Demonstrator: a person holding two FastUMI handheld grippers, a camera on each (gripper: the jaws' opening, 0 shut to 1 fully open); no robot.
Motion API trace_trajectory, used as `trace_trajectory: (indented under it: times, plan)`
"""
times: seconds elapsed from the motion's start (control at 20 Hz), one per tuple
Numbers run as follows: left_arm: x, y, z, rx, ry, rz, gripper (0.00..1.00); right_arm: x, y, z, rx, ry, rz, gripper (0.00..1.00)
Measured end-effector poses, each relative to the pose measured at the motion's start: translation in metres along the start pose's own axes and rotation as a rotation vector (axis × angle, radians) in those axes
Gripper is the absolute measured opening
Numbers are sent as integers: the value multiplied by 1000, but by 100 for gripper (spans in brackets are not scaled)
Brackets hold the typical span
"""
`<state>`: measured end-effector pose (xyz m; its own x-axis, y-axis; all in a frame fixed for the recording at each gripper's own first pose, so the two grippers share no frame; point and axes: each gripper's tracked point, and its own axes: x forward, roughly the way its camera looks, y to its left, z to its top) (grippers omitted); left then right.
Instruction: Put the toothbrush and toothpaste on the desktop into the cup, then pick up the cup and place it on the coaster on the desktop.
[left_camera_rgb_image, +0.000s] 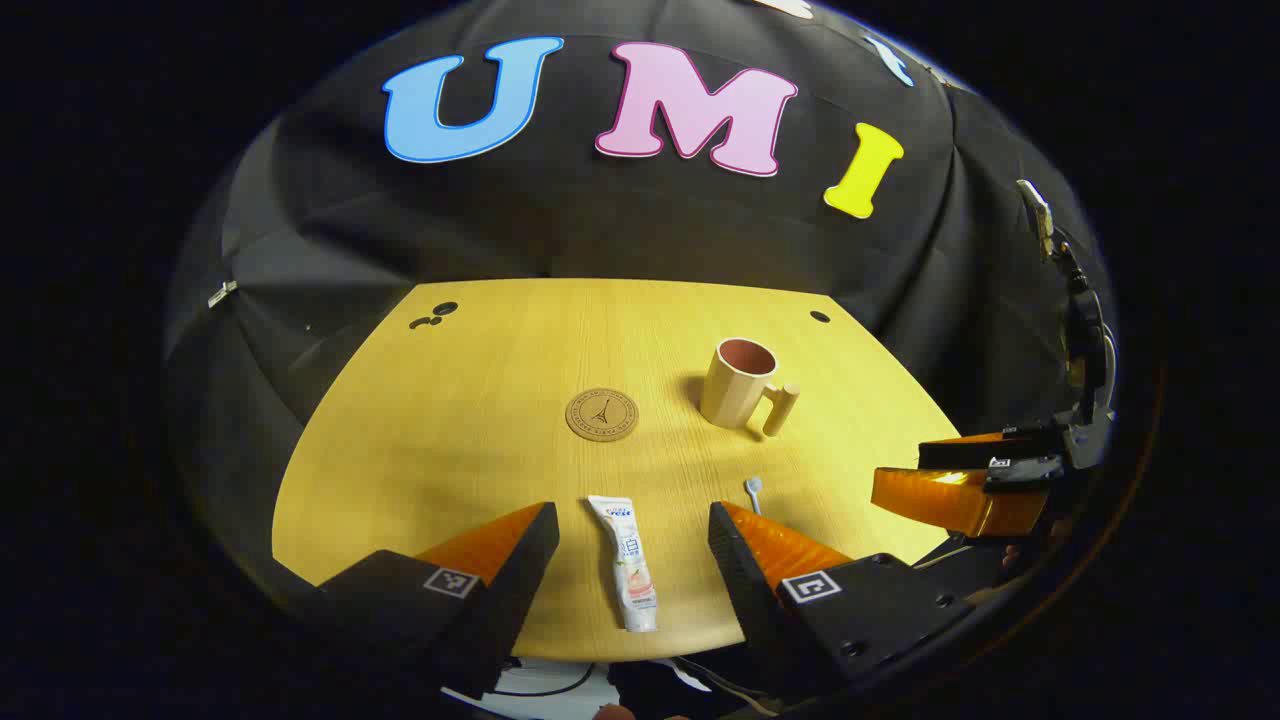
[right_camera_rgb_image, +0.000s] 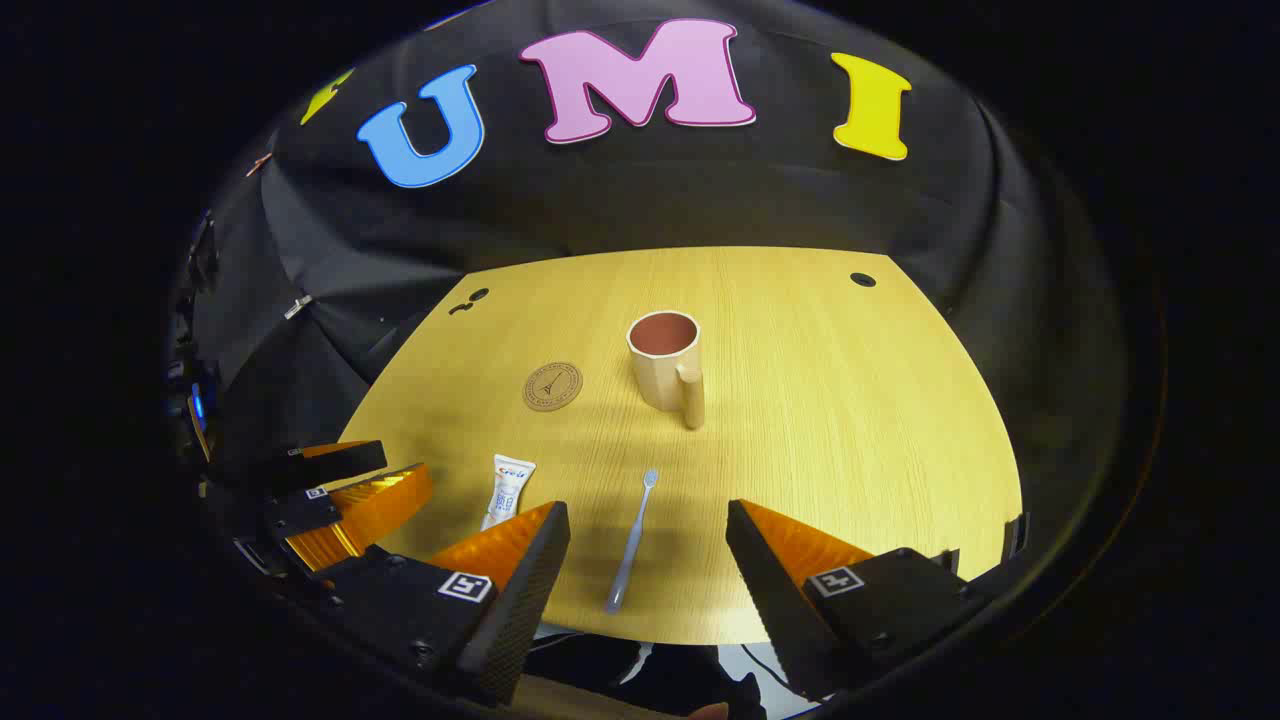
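A white toothpaste tube (left_camera_rgb_image: 625, 563) lies flat near the table's front edge, straight between the fingers of my open left gripper (left_camera_rgb_image: 633, 540), which hovers above it. A slim toothbrush (right_camera_rgb_image: 630, 545) lies lengthwise between the fingers of my open right gripper (right_camera_rgb_image: 648, 545), also held above the table. In the left gripper view only the toothbrush head (left_camera_rgb_image: 753, 489) peeks out beside my finger. A cream cup (right_camera_rgb_image: 665, 363) with a dark inside stands upright mid-table, handle toward me. A round brown coaster (right_camera_rgb_image: 552, 386) lies to its left. The toothpaste (right_camera_rgb_image: 508, 487) shows left of my right gripper.
The yellow wooden table (left_camera_rgb_image: 480, 400) has small dark holes near its far corners (left_camera_rgb_image: 819, 316). Black cloth walls close in on all sides. The other gripper (left_camera_rgb_image: 960, 490) shows at the right in the left gripper view, and at the left (right_camera_rgb_image: 350, 490) in the right gripper view.
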<state>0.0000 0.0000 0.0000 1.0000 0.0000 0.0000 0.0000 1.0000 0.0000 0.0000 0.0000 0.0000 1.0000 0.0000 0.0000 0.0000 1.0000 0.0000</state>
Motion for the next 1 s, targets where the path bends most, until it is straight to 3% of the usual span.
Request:
trace_trajectory:
  times: [0.65, 1.0]
  plan:
    - [7, -7, -11, 6, 52, -11, 94, 1, -2, -5, 18, 14, -7, 98]
    - [32, -11, -46, 38, 161, -2, 94, 0, -5, -10, 9, 27, -10, 98]
